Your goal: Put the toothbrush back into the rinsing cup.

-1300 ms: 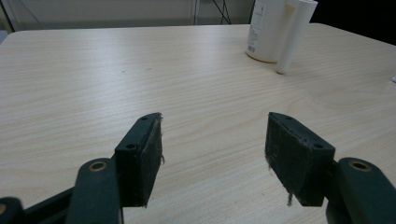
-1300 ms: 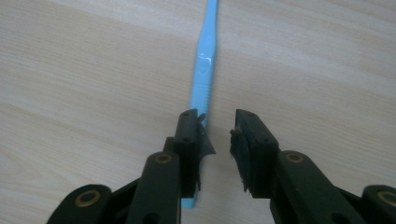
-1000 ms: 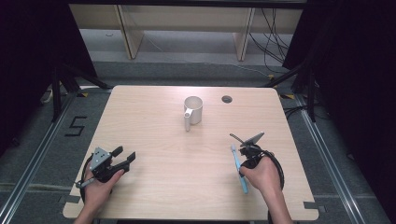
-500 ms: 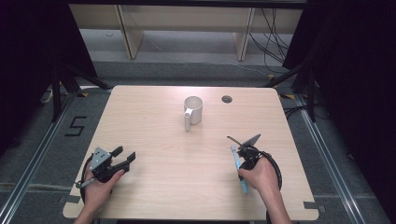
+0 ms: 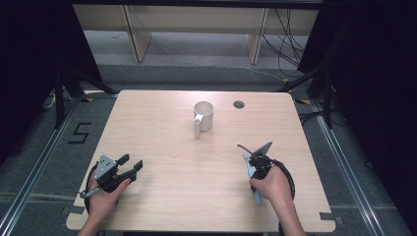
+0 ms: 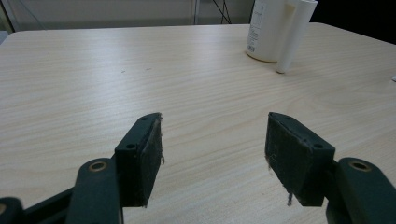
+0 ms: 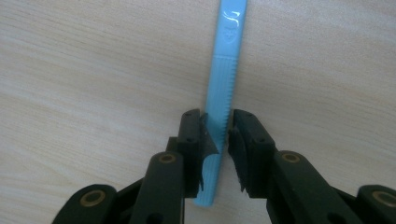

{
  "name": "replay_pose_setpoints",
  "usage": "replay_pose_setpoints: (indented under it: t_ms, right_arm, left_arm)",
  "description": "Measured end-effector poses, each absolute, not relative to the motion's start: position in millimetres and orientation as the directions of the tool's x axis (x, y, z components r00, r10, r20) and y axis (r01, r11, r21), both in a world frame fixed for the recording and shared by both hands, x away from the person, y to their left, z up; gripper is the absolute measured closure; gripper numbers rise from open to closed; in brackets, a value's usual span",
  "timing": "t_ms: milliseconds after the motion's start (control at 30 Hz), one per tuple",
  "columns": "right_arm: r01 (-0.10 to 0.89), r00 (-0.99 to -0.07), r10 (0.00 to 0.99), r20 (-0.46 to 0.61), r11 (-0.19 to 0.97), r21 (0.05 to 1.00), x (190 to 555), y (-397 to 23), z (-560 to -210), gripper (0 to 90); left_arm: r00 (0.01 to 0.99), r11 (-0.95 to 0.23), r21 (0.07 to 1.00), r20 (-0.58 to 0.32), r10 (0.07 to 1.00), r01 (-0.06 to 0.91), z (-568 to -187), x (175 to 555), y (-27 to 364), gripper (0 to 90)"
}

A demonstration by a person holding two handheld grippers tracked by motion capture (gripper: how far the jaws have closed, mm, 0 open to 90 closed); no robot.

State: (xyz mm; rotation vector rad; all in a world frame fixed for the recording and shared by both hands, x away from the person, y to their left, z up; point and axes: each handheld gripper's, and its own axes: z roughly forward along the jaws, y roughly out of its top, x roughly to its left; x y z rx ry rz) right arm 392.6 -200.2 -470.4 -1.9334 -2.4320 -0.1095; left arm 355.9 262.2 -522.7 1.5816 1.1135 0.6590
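A light blue ridged plastic stick (image 7: 223, 70), like a toothbrush handle, lies flat on the wooden table (image 5: 162, 128) at the front right. My right gripper (image 7: 217, 126) points down over it, one jaw on each side of the stick. The jaws have just been closing and stand very near the stick's edges, with no firm press showing. In the high view the right gripper (image 5: 250, 164) covers the stick's (image 5: 256, 195) far end. My left gripper (image 5: 132, 161) rests at the front left, open with nothing between its pads (image 6: 152, 154). A white mug (image 5: 203, 115) stands upright at the middle back.
The mug (image 6: 271, 28) has its handle turned toward the front. A small round hole (image 5: 239, 104) sits in the tabletop to the right of the mug. Bare wood lies between the two hands. Dark stands and cables surround the table.
The right gripper's jaws have drawn closer together around the blue stick, and the hand has shifted only slightly. The left gripper and the mug have not moved.
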Motion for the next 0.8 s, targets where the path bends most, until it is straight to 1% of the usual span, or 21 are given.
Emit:
replay_pose_setpoints:
  t_ms: [100, 133, 167, 300, 333, 400, 467, 500, 800]
  right_arm:
    - [0.974, -0.225, 0.971, 0.075, 0.225, 0.013, 393.6, -200.3, -469.5, 74.3]
    - [0.976, -0.218, 0.974, 0.066, 0.216, 0.027, 393.2, -199.5, -470.8, 74.6]
    - [0.979, -0.206, 0.976, 0.067, 0.205, 0.022, 393.3, -198.5, -470.9, 74.7]
    - [0.978, -0.208, 0.977, 0.056, 0.207, 0.011, 393.9, -197.4, -471.3, 75.0]
    - [0.974, -0.225, 0.972, 0.068, 0.225, 0.000, 394.5, -198.4, -470.8, 75.0]
    - [0.977, -0.212, 0.976, 0.055, 0.212, -0.006, 394.6, -196.5, -470.9, 75.2]
    - [0.975, -0.220, 0.973, 0.064, 0.221, -0.008, 394.8, -196.8, -470.9, 75.5]
    - [0.978, -0.211, 0.976, 0.056, 0.211, 0.009, 394.4, -195.9, -472.0, 75.8]
    - [0.980, -0.197, 0.979, 0.044, 0.197, 0.011, 395.2, -195.5, -472.5, 78.6]
  left_arm:
    - [0.417, -0.023, 0.944, -0.123, 0.901, 0.328, -522.7, 355.9, 262.1, 36.5]
    - [0.416, -0.022, 0.944, -0.124, 0.901, 0.329, -522.7, 355.9, 262.1, 36.5]
    - [0.416, -0.022, 0.944, -0.124, 0.901, 0.328, -522.7, 355.9, 262.1, 36.5]
    - [0.417, -0.021, 0.944, -0.125, 0.900, 0.328, -522.7, 355.9, 262.2, 36.5]
    - [0.417, -0.020, 0.944, -0.126, 0.900, 0.329, -522.7, 355.9, 262.2, 36.5]
    - [0.416, -0.020, 0.944, -0.126, 0.900, 0.329, -522.7, 356.0, 262.4, 36.5]
    - [0.417, -0.020, 0.944, -0.126, 0.900, 0.329, -522.7, 355.9, 262.2, 36.5]
    - [0.417, -0.020, 0.944, -0.126, 0.900, 0.329, -522.7, 355.9, 262.2, 36.5]
    - [0.422, -0.015, 0.947, -0.129, 0.897, 0.320, -523.5, 356.9, 261.7, 36.5]
